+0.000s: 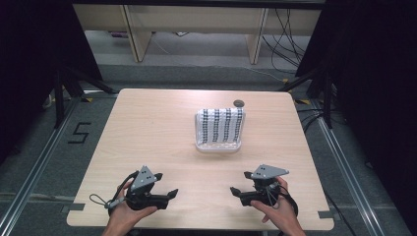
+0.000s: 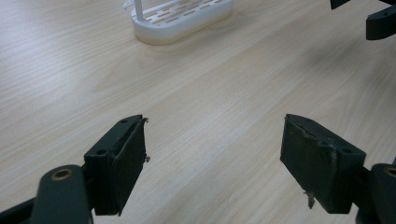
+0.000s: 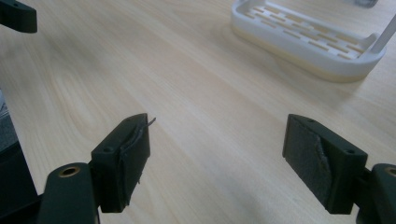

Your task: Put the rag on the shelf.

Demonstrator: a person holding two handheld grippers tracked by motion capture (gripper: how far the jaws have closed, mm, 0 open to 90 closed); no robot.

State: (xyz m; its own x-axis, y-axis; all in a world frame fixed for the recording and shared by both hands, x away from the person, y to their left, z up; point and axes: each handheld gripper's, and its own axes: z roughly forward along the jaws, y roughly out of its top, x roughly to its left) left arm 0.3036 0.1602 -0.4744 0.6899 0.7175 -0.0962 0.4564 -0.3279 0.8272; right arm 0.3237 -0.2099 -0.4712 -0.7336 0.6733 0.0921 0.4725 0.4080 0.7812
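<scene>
A white slotted rack (image 1: 219, 129) stands near the middle of the wooden table (image 1: 147, 128), a little toward the far right; its base shows in the left gripper view (image 2: 182, 21) and the right gripper view (image 3: 308, 39). My left gripper (image 1: 172, 193) rests near the front edge at the left, open, with bare wood between its fingers (image 2: 126, 158). My right gripper (image 1: 234, 191) sits near the front edge at the right, also open and holding nothing, its pads (image 3: 128, 156) wide apart. The two grippers point toward each other.
A small dark round object (image 1: 239, 103) lies at the table's far edge behind the rack. Wooden furniture legs and cables stand on the floor beyond the table. Black stands flank both sides. A "5" is marked on the floor at left.
</scene>
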